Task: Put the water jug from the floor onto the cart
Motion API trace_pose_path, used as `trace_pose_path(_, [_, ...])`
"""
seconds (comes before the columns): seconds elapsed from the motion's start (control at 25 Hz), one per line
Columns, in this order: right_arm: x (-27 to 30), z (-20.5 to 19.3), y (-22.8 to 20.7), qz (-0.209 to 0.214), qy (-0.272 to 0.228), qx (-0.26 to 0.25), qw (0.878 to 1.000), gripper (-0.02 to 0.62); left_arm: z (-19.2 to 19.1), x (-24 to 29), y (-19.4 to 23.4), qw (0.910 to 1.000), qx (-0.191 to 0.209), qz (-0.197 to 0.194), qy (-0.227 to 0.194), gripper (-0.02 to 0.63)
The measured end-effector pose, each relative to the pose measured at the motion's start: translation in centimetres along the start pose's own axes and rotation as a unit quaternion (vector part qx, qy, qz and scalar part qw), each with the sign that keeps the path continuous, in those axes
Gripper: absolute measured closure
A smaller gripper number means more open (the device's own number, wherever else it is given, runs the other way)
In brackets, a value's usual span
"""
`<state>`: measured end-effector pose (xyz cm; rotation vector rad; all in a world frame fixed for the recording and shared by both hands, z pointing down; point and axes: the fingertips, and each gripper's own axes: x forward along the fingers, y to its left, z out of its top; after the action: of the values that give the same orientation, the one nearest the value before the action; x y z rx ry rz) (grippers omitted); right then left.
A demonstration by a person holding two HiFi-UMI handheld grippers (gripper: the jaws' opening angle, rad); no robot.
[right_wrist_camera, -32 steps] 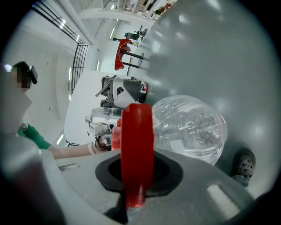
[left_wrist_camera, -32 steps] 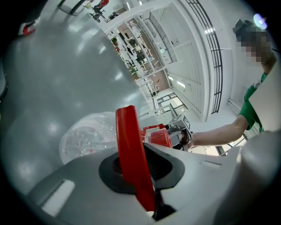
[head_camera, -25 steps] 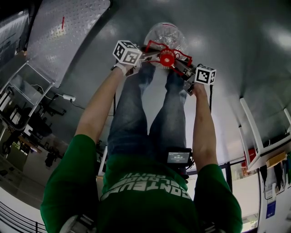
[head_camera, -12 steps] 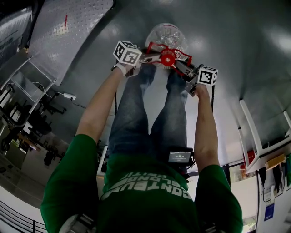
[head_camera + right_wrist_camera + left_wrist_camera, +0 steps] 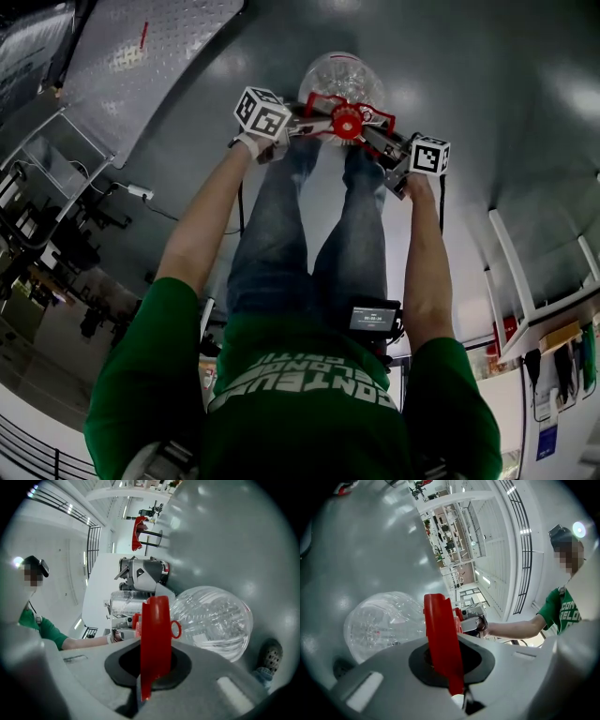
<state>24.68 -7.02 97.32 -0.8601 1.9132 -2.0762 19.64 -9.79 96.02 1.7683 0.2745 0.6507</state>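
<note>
The clear, round water jug (image 5: pixel 340 80) hangs over the grey floor in front of the person's legs, its red cap and red neck fitting (image 5: pixel 347 121) turned toward the person. My left gripper (image 5: pixel 321 119) comes in from the left and my right gripper (image 5: pixel 372 133) from the right, and both meet at that red fitting. In the left gripper view the red jaws (image 5: pixel 443 639) are pressed together, with the jug (image 5: pixel 384 620) just beyond them. The right gripper view shows its jaws (image 5: pixel 154 644) shut as well, beside a red ring (image 5: pixel 176 629) and the jug (image 5: pixel 215 620).
A checker-plate metal deck (image 5: pixel 141 66) with a white frame (image 5: pixel 56 159) lies at the upper left. A cable with a small box (image 5: pixel 141 192) runs across the floor on the left. A white frame (image 5: pixel 525 281) stands at the right. The person's jeans-clad legs (image 5: pixel 309 234) fill the middle.
Both grippers and the jug between them have risen a little off the floor together. The grip on the red fitting is the same.
</note>
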Motion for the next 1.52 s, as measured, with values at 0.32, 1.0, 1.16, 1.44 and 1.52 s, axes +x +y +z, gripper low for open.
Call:
trace_pose_path(0.32, [-0.4, 0.2, 5.0, 0.031, 0.03, -0.022, 0.999, 0.603, 0.6, -2.4, -4.1, 0.9994, 0.006, -0.01, -0.034, 0.592])
trace_pose_path(1.0, [-2.2, -0.1, 19.8, 0.101, 0.095, -0.085, 0.987, 0.601, 1.3, -8.4, -18.6, 0.9867, 0.022, -0.085, -0.137, 0.591])
trace_pose_path(1.16, [-2.2, -1.0, 23.3, 0.127, 0.106, -0.088, 0.982, 0.601, 0.9, -10.2, -21.4, 0.9815, 0.026, -0.103, -0.16, 0.591])
trace_pose_path(1.44, [-1.0, -3.2, 28.5, 0.177, 0.114, -0.081, 0.974, 0.601, -0.6, -13.8, -24.9, 0.9694, 0.024, -0.129, -0.208, 0.591])
trace_pose_path(1.52, [-0.8, -3.5, 29.9, 0.185, 0.122, -0.078, 0.972, 0.601, -0.7, -14.6, -25.9, 0.9668, 0.027, -0.132, -0.217, 0.591])
